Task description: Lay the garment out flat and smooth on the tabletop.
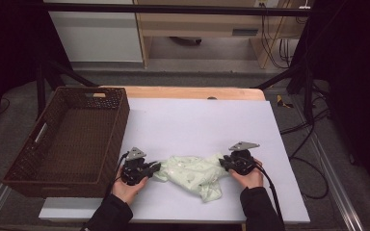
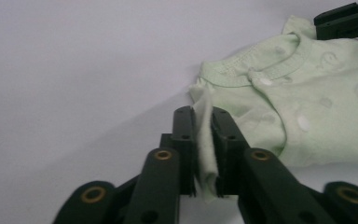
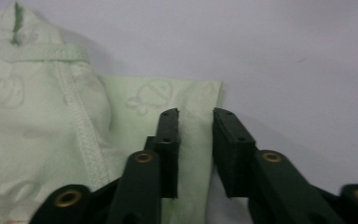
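You are working at a pale lilac board [image 1: 197,125] lying on a wooden table [image 1: 188,92]; a dark brown wicker basket [image 1: 111,120] is sitting at the board's left edge, overhanging the table. Beyond the table, a grey floor, light wooden furniture and dangling cables are showing under a black frame.

The pale green baby garment [image 1: 192,174] is lying crumpled on the near half of the board, between your two hands. Its long axis is running left to right across the board, with one loose end trailing toward you on the right side.

The high view is giving you the whole layout. The left gripper view is adding the ribbed neckline with a snap button [image 2: 265,82], which is pointing up and away from that camera, and the faint printed pattern on the cloth. The right gripper view is adding a flat hemmed corner [image 3: 200,100] lying on the board.

Your left gripper [image 2: 204,116] is pinching a raised fold of the garment's edge, jaws pressed together on the cloth. Your right gripper [image 3: 196,116] is standing over the hemmed corner with its jaws spread a little, the cloth lying between them and the pads not pressing on it
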The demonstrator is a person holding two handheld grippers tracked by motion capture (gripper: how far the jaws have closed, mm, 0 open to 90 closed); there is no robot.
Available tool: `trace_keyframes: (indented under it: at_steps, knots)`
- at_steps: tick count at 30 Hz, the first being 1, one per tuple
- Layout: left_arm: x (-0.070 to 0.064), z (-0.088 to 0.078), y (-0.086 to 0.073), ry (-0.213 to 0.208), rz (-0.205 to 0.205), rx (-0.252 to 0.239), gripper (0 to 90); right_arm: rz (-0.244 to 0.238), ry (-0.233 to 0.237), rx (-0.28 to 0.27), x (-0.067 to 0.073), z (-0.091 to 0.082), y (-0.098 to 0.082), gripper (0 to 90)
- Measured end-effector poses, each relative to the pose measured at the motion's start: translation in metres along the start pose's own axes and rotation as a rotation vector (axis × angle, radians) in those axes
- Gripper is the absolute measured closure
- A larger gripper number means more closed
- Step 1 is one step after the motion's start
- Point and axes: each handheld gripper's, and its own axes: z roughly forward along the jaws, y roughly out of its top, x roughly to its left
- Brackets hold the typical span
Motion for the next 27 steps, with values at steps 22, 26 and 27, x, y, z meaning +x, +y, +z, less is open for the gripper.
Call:
trace_keyframes:
  at_steps: [22, 26, 27]
  knots:
    - [-0.013, -0.057, 0.075, 0.058, 0.093, -0.245, 86.6, -0.014, -0.036, -0.389, -0.009, -0.081, 0.048, 87.3]
    - [0.001, -0.027, 0.083, 0.129, 0.08, -0.229, 86.7, 0.023, -0.099, -0.378, -0.027, -0.047, 0.057, 87.3]
    - [0.005, -0.019, 0.084, 0.143, 0.08, -0.222, 86.7, 0.031, -0.112, -0.372, -0.031, -0.039, 0.058, 87.1]
